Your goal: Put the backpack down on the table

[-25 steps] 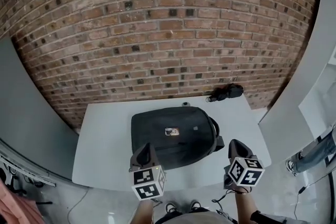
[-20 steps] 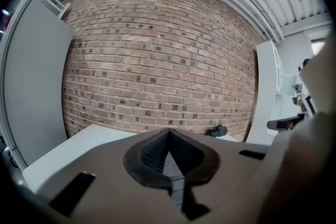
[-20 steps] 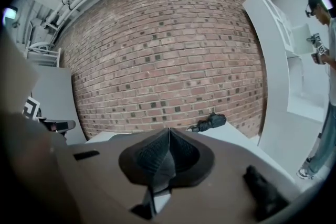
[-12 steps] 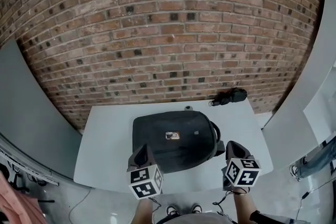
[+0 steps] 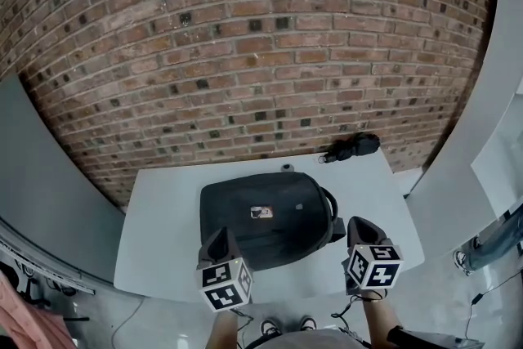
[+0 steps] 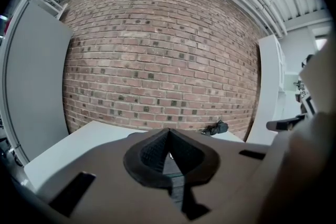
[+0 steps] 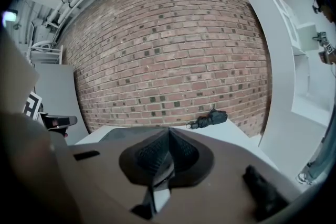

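The black backpack (image 5: 265, 218) lies flat on the white table (image 5: 163, 208), with its small logo patch facing up and its straps at the right side. My left gripper (image 5: 219, 233) hovers at the backpack's near left corner, its jaws shut and empty (image 6: 168, 131). Off the backpack's near right corner, by the straps, my right gripper (image 5: 357, 221) is held shut with nothing in it (image 7: 168, 129). Neither gripper holds the bag. In the right gripper view only a dark strip of the backpack (image 7: 118, 134) shows above the jaws.
A folded black bundle (image 5: 351, 146) lies at the table's far right corner, against the brick wall (image 5: 245, 53). A small grey object (image 5: 286, 167) sits just behind the backpack. White panels stand at both sides. A person's leg (image 5: 498, 237) shows at the right.
The head view has shifted slightly. The backpack and both grippers stay where they were.
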Action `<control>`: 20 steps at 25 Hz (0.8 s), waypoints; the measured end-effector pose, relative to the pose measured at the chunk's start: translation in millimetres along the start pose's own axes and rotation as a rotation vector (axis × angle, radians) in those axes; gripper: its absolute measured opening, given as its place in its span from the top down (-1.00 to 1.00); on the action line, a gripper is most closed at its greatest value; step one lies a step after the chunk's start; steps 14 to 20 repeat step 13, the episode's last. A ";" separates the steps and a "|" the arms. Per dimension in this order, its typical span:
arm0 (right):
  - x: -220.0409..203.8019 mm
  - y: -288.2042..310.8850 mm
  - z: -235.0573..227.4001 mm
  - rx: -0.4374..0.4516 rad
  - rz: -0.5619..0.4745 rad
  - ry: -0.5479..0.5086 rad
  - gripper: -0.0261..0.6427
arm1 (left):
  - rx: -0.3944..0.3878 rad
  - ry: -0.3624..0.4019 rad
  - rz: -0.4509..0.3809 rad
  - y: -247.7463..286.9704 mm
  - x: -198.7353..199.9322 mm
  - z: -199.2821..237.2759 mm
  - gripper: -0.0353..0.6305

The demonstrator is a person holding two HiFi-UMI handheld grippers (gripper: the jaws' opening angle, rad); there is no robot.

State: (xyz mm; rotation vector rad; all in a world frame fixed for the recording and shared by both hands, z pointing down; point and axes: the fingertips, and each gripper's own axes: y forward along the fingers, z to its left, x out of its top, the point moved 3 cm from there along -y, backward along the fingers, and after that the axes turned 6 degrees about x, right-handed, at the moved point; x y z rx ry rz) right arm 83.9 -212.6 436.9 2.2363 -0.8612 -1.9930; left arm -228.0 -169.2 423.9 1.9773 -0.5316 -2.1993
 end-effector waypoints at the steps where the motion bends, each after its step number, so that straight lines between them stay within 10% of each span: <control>1: -0.1 0.4 -1.0 0.001 -0.001 -0.002 0.83 | 0.000 0.001 0.001 0.7 -0.5 -1.2 0.86; 20: -2.3 0.4 -0.9 0.025 0.007 -0.011 0.83 | -0.003 0.007 0.021 -1.1 -7.6 -7.5 0.86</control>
